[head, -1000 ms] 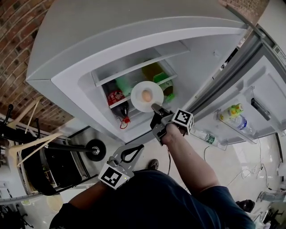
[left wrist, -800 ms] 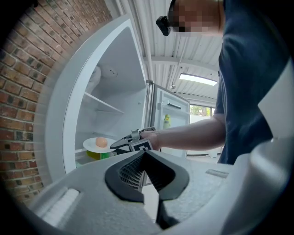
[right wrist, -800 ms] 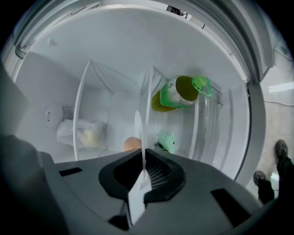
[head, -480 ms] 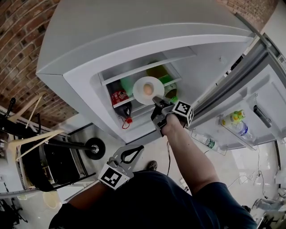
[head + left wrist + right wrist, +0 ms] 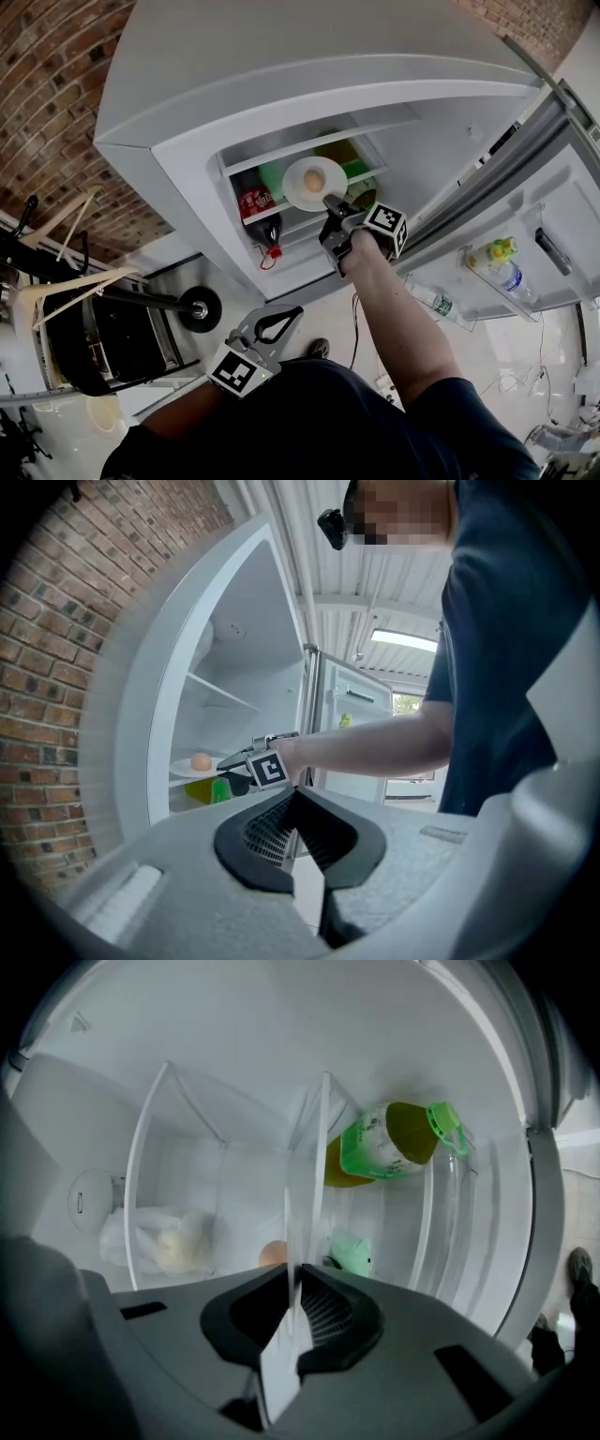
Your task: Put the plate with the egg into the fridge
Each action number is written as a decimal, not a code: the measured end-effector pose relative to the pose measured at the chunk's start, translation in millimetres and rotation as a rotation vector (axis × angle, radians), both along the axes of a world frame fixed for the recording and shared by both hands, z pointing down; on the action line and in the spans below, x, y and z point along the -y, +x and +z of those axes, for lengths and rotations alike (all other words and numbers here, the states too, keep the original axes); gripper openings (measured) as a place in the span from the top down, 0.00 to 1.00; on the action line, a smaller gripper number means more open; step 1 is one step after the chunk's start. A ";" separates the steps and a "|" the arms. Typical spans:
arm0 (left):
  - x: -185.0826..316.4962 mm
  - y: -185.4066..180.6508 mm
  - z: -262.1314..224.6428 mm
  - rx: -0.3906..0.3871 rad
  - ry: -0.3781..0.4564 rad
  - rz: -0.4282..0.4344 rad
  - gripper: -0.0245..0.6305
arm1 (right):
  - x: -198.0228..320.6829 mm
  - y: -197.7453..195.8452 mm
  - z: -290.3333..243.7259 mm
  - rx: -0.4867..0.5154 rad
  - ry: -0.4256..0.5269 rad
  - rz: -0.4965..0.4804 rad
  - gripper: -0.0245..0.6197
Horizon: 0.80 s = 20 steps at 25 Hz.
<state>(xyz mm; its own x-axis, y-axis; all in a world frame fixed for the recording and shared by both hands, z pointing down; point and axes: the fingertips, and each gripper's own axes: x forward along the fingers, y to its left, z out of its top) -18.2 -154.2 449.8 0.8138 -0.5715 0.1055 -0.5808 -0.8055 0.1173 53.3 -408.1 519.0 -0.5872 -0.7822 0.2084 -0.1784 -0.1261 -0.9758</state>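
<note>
A white plate with a brown egg on it sits at the front of a shelf inside the open fridge. My right gripper reaches in and holds the plate's near rim. In the right gripper view the rim stands edge-on between the pads, which still touch it while the jaws are opening; the egg peeks out behind. My left gripper hangs low by my body, shut and empty. The left gripper view shows the plate and egg from the side.
A cola bottle and green containers stand beside the plate. A green-capped juice bottle and a white bag lie deeper in. The open door at the right carries bottles. A folding rack stands at the left.
The right gripper has carried the plate and egg further up and into the fridge shelf. The left gripper has stayed put.
</note>
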 end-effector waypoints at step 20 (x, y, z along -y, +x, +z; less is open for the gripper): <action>0.3 -5.2 2.5 -0.011 -0.011 -0.020 0.96 | 15.3 -17.6 -5.8 -0.032 0.044 -0.076 0.73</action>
